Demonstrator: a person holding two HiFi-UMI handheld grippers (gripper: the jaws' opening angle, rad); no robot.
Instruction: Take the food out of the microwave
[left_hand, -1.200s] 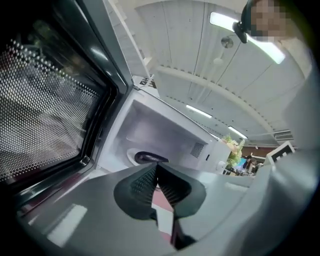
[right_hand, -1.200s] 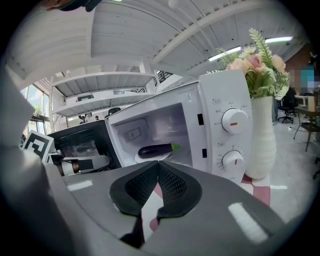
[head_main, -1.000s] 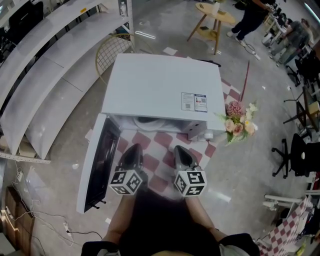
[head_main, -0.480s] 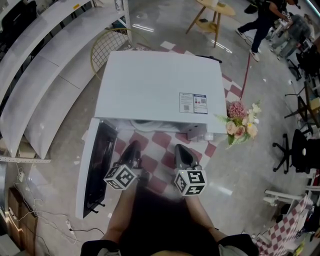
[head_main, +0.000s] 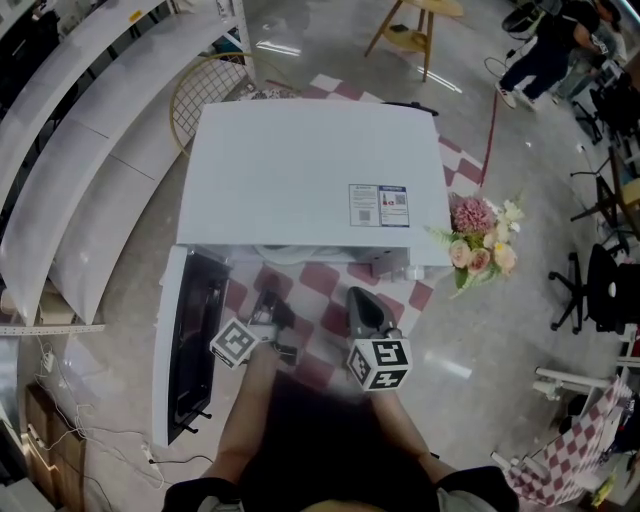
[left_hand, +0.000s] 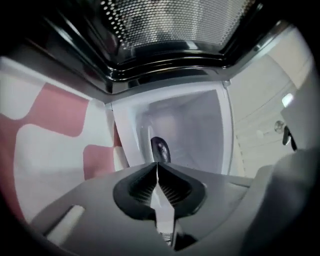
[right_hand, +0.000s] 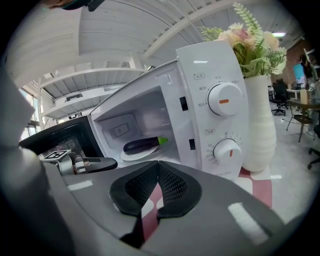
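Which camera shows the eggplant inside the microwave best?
The right gripper view: the whole eggplant lies side-on on a white plate inside the open microwave. The left gripper view shows only a small dark end of it, deep in the cavity. In the head view the microwave's top hides it.

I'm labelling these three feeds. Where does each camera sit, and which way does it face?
Head view: on the person's head, looking steeply down on the microwave, its open door and the flowers; forearms, left gripper and right gripper show.
Left gripper view: on that gripper, rolled sideways, looking into the microwave at the eggplant; its shut jaws show.
Right gripper view: on that gripper, facing the microwave's front and vase; its shut jaws and the left gripper show.
Shared: both gripper views see the eggplant.
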